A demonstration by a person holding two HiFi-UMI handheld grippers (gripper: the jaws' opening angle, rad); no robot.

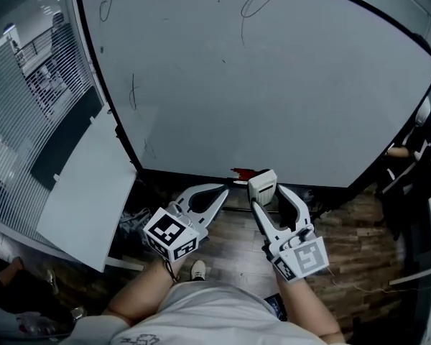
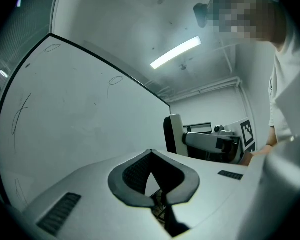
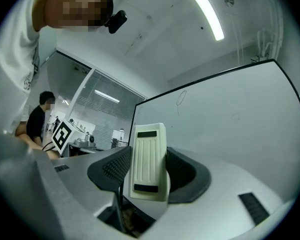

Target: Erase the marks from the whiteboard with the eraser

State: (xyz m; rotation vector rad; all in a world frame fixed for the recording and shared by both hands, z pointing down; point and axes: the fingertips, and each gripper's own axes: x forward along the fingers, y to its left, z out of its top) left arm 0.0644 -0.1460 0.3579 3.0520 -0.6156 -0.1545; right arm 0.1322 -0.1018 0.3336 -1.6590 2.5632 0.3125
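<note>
Cream plastic between dark pads: held the eraser clamped in the right gripper, long axis along the jaws, just under the whiteboard edge and well below the marks, with the left gripper closed, empty, beside it.
</note>
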